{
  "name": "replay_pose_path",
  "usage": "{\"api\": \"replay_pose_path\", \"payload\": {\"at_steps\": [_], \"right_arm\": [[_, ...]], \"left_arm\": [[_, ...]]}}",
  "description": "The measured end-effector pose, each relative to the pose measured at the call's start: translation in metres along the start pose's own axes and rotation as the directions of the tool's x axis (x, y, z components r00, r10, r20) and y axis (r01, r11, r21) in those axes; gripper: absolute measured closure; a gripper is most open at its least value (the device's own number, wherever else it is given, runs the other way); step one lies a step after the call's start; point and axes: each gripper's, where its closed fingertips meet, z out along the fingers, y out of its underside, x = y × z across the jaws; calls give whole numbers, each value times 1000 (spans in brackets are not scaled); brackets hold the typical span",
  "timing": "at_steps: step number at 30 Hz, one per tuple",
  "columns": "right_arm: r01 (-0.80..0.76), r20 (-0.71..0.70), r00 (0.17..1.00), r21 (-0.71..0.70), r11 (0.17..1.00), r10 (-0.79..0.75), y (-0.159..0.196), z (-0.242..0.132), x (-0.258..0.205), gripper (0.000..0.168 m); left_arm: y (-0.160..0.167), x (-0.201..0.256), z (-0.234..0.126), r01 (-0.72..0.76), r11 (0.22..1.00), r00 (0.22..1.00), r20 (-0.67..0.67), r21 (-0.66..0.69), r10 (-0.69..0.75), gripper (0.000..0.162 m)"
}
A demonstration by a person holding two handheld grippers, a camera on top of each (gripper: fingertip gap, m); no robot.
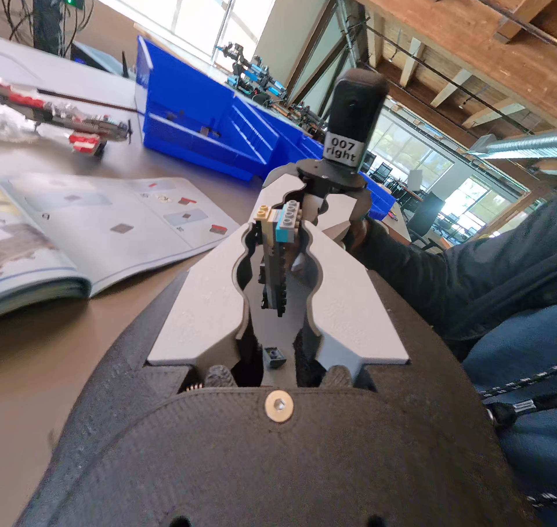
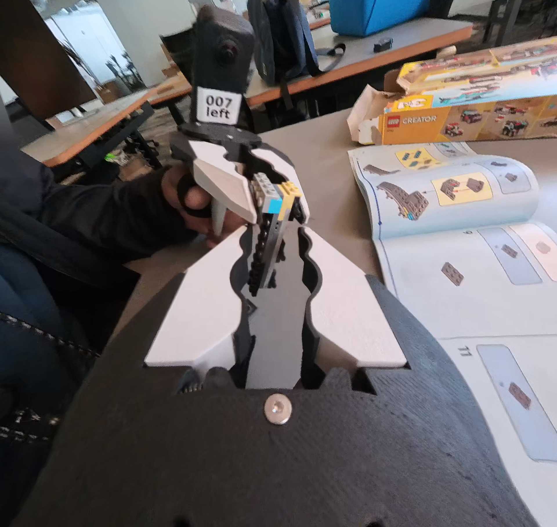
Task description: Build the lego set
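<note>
A narrow Lego assembly [image 1: 272,271] of grey and black plates, with tan, light-blue and grey bricks at its wide end, hangs in the air between the two facing grippers. My left gripper [image 1: 277,224] is shut on the wide end. In the right wrist view the left gripper [image 2: 278,208] clamps that same end of the assembly [image 2: 268,241]. My right gripper [image 2: 272,232] is open, its jaws on either side of the assembly's thin strip, with a gap on the right side. A small dark piece [image 1: 272,357] shows low in the gap between the left fingers.
An open instruction booklet [image 2: 452,241] lies on the grey-brown table [image 2: 325,156], also in the left wrist view [image 1: 120,220]. A torn-open yellow Lego box [image 2: 467,114] lies behind it. Blue bins [image 1: 196,114] and a red-and-grey partly built model [image 1: 81,126] stand at the far side. A dark sleeve [image 1: 452,271] is close. My two grippers' fingertips are within a few centimetres of each other. My right tips are roughly 9 cm from the small dark piece [image 1: 272,357].
</note>
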Motion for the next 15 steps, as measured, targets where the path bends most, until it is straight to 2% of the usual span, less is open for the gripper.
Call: {"api": "replay_pose_path", "payload": {"at_steps": [4,9,15], "right_arm": [[29,-74,997,-57,998,-33,10,-4,16,136],[27,-99,994,-136,990,-40,25,-3,25,136],[69,-108,990,-219,973,-94,38,2,23,137]], "left_arm": [[6,-21,-7,88,995,994,67,-45,-85,134],[22,-46,-20,239,961,961,180,-141,-212,135],[36,-49,-16,285,932,947,216,-224,-238,135]]}}
